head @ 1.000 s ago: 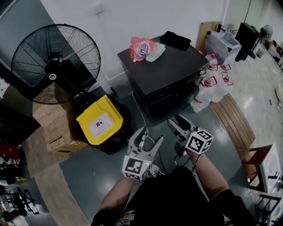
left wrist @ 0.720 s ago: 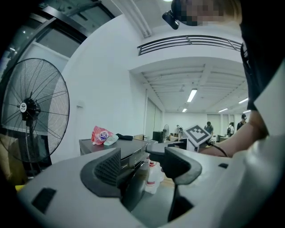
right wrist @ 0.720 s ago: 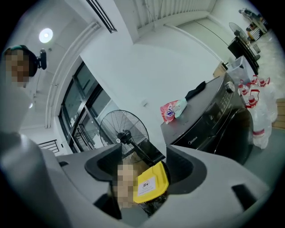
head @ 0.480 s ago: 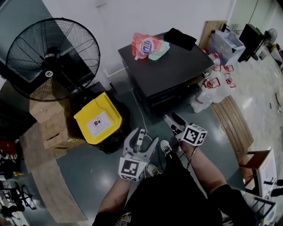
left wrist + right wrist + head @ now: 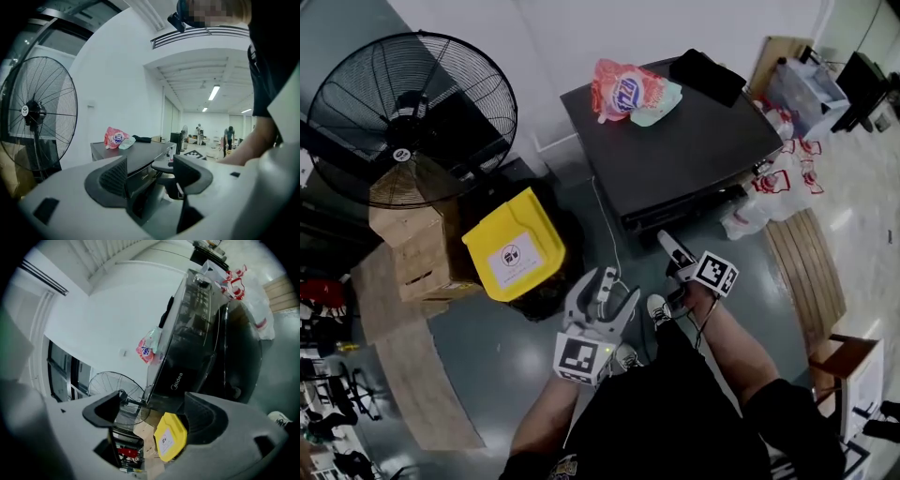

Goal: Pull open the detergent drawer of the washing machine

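The dark washing machine (image 5: pixel 675 141) stands against the white wall, and its front face (image 5: pixel 689 208) looks towards me. In the right gripper view the detergent drawer panel (image 5: pixel 177 379), marked with a logo, sits flush in the front's upper corner beside the round door (image 5: pixel 234 357). My right gripper (image 5: pixel 670 246) is rolled on its side just short of that front. Its jaws have just been opening and stand open (image 5: pixel 152 413) with nothing between them. My left gripper (image 5: pixel 607 286) hangs lower, over the floor, open and empty (image 5: pixel 150 176).
A pink detergent pouch (image 5: pixel 623 92) and a black cloth (image 5: pixel 708 75) lie on the machine's top. A large black fan (image 5: pixel 408 122), a yellow bin (image 5: pixel 511 251) and cardboard boxes (image 5: pixel 417 258) stand left. White bags (image 5: pixel 769 187) and wooden slats (image 5: pixel 806 272) are right.
Both grippers have moved closer to the machine's front. The right one has rolled onto its side, sunk lower, and its jaws have spread wider.
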`<action>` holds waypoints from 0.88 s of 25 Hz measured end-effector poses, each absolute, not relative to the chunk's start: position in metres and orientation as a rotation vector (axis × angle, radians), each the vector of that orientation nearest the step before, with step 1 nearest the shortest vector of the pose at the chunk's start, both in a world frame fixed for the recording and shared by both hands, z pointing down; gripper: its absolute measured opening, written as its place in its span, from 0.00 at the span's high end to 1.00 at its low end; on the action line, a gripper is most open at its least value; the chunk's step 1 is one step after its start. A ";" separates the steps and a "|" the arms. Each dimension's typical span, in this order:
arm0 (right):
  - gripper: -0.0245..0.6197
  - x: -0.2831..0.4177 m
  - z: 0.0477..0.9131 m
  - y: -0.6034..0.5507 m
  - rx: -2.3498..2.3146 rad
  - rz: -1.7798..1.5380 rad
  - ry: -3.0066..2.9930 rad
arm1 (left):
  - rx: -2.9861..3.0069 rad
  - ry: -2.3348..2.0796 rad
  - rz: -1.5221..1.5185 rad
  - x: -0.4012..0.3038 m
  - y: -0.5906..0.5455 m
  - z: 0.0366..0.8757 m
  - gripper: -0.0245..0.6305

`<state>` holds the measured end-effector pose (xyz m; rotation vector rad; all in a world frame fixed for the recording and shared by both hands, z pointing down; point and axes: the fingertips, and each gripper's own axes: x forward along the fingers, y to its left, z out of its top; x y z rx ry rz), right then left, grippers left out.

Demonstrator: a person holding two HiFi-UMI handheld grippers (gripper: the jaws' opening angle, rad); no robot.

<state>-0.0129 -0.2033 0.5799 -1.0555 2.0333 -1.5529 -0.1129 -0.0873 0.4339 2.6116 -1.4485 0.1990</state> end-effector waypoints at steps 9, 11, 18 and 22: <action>0.23 0.000 0.628 -0.251 -1.058 -1.679 1.852 | 2.569 -1.454 0.207 -0.097 -0.130 0.449 0.54; 0.22 -0.001 0.631 -0.260 -1.042 -1.678 1.849 | 2.562 -1.456 0.202 -0.094 -0.135 0.453 0.54; 0.21 -0.007 0.645 -0.275 -1.065 -1.765 1.760 | 2.514 -1.454 0.211 -0.087 -0.147 0.459 0.54; 0.22 -0.010 0.649 -0.287 -1.026 -1.727 1.795 | 2.501 -1.458 0.213 -0.086 -0.149 0.463 0.54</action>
